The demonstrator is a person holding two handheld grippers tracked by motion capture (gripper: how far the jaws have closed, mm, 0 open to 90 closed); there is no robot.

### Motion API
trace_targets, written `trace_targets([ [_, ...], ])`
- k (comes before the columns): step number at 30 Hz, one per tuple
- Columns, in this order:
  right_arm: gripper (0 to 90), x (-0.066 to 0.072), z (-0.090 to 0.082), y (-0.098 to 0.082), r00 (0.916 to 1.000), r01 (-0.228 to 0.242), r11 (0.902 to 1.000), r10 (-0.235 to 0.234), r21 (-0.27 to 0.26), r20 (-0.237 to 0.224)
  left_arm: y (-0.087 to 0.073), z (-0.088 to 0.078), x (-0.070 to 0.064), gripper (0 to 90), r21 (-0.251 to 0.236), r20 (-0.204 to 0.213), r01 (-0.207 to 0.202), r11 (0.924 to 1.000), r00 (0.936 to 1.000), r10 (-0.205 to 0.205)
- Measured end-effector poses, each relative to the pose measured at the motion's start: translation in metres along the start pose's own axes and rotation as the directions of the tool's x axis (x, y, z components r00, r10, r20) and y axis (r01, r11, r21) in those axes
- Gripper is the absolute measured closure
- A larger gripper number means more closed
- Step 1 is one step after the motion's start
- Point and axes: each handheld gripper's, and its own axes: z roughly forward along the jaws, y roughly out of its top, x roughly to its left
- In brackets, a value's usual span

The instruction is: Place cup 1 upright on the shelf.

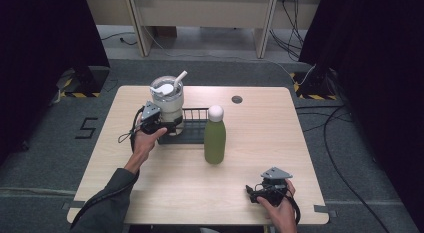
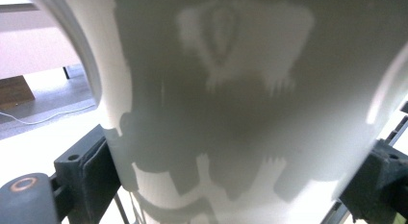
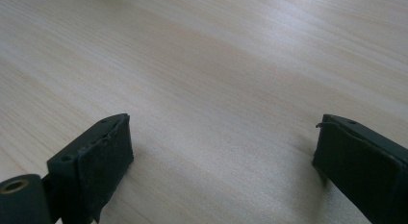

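Pale wood worktop [image 1: 260,143] on grey carpet, dark curtains either side. We see a white lidded tumbler with a straw [image 1: 168,99] at the left end of a black wire rack [image 1: 192,129]; a green bottle [image 1: 215,135] stands just before that rack. Our left gripper [image 1: 165,126], forearm outstretched, closes its fingers [image 2: 86,173] around the tumbler's wall. Our right gripper [image 1: 260,192] rests near the worktop's front edge, well right of the rack, fingers [image 3: 103,161] spread wide, holding nothing.
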Motion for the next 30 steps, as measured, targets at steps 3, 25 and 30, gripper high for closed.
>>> trace_targets([
  [3,6.5,0.0000,0.0000,0.0000,1.0000,0.000,1.0000,0.000,0.000,0.000,0.0004,-0.0012,-0.0006,9.2,-0.001,-0.004,-0.005,1.0000,1.0000,0.005],
  [25,6.5,0.0000,0.0000,0.0000,1.0000,0.000,1.0000,0.000,0.000,0.000,0.0028,-0.0072,0.0035,9.3,0.021,0.026,-0.021,0.9996,0.9995,0.021],
  [30,6.5,0.0000,0.0000,0.0000,1.0000,0.000,1.0000,0.000,0.000,0.000,0.0027,-0.0078,0.0055,9.2,0.020,0.040,-0.023,0.9995,0.9989,0.022],
])
